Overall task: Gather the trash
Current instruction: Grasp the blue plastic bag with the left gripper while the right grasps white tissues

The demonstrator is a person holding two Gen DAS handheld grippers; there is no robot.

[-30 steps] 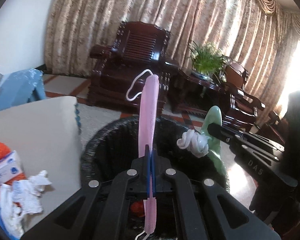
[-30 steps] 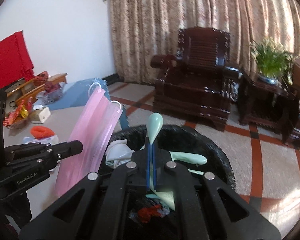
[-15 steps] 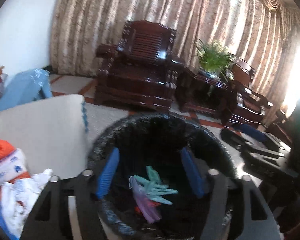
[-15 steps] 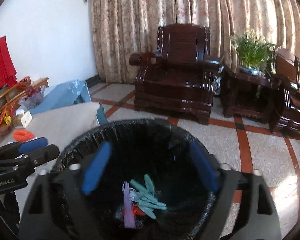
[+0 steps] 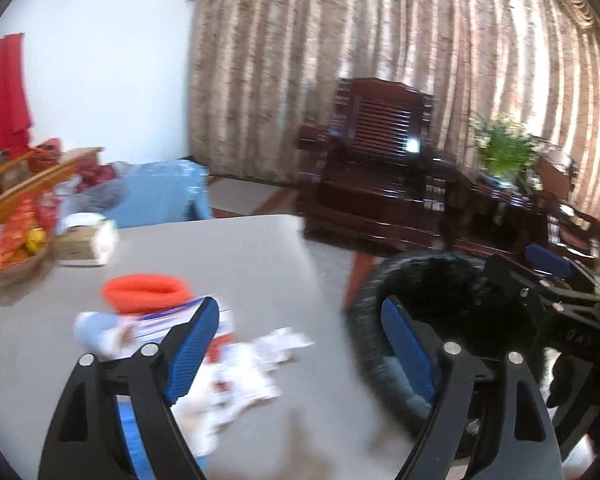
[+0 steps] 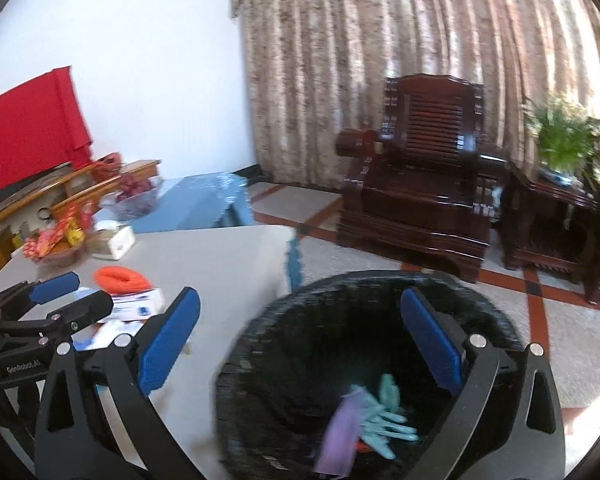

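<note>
A black-lined trash bin (image 6: 260,344) stands beside the table; it also shows in the left wrist view (image 5: 364,320). Inside lie a pink mask (image 6: 340,436) and a mint green glove (image 6: 384,420). My left gripper (image 5: 300,352) is open and empty, over the table edge between the bin and crumpled white paper trash (image 5: 252,368). My right gripper (image 6: 300,340) is open and empty above the bin's left rim. The left gripper also shows in the right wrist view (image 6: 72,296), and the right gripper in the left wrist view (image 5: 540,268).
On the grey table (image 5: 240,256) lie an orange ring (image 5: 146,292), a blue-and-white packet (image 5: 180,320), a tissue box (image 5: 86,240) and a basket of red snacks (image 5: 8,248). A blue stool (image 6: 208,200), dark wooden armchair (image 6: 428,188) and plant (image 6: 564,140) stand behind.
Both grippers opened and dropped the pink mask and green glove into the bin. Both then swung left toward the table; the left one now faces the paper trash.
</note>
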